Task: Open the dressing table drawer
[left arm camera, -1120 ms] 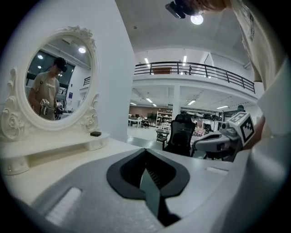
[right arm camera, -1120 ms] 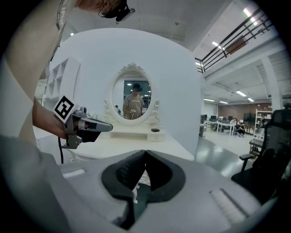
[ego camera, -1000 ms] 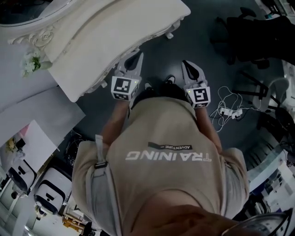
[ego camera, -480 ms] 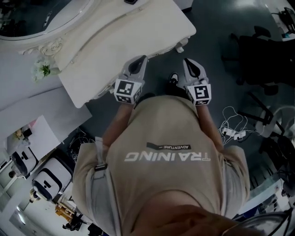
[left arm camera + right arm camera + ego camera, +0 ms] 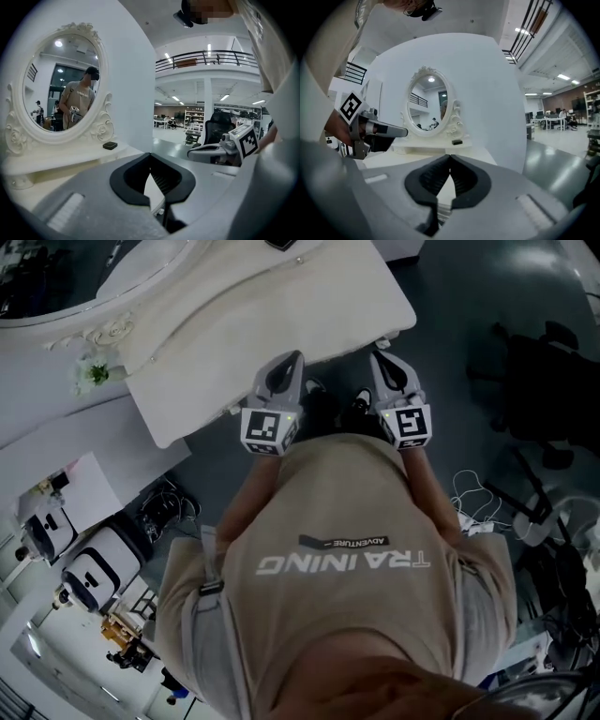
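The white dressing table (image 5: 281,306) fills the top of the head view, with its oval carved mirror (image 5: 58,84) standing on the back. My left gripper (image 5: 293,358) and right gripper (image 5: 378,358) point side by side at the table's front edge, both shut with nothing between their pads. In the left gripper view my left gripper (image 5: 150,154) faces the tabletop (image 5: 70,161) from the side. The right gripper (image 5: 450,157) looks along the tabletop (image 5: 412,157) toward the mirror (image 5: 431,108). The drawer front is hidden under the tabletop's overhang.
A small black object (image 5: 110,146) lies on the table near the mirror. White flowers (image 5: 92,373) sit at the table's left end. Dark office chairs (image 5: 544,381) and floor cables (image 5: 478,512) are to the right, white machines (image 5: 94,577) at lower left.
Both grippers have moved with the person toward the dressing table, and their tips now sit at its front edge. Both stayed shut.
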The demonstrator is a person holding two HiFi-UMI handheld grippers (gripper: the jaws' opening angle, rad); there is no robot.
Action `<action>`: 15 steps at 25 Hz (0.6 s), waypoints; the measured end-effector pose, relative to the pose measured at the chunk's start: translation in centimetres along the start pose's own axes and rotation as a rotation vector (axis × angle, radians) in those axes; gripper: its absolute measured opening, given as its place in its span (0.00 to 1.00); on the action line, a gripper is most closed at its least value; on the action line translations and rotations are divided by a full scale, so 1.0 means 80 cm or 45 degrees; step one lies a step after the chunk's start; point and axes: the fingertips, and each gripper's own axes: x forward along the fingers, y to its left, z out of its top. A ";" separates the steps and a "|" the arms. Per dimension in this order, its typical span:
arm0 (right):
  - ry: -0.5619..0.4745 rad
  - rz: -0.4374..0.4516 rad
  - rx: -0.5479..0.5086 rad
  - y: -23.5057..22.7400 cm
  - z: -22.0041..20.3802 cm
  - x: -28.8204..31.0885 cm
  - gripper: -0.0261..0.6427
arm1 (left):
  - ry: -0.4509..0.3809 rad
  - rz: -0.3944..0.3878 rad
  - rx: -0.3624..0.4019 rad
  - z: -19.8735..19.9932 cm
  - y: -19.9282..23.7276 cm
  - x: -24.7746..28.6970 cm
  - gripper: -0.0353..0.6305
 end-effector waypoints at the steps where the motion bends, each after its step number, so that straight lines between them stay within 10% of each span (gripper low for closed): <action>1: 0.005 0.009 -0.003 -0.002 0.000 0.014 0.04 | -0.001 0.007 -0.002 -0.001 0.008 0.003 0.06; 15: 0.167 0.143 0.009 0.042 0.027 0.189 0.04 | -0.116 0.051 -0.092 -0.003 0.181 0.029 0.06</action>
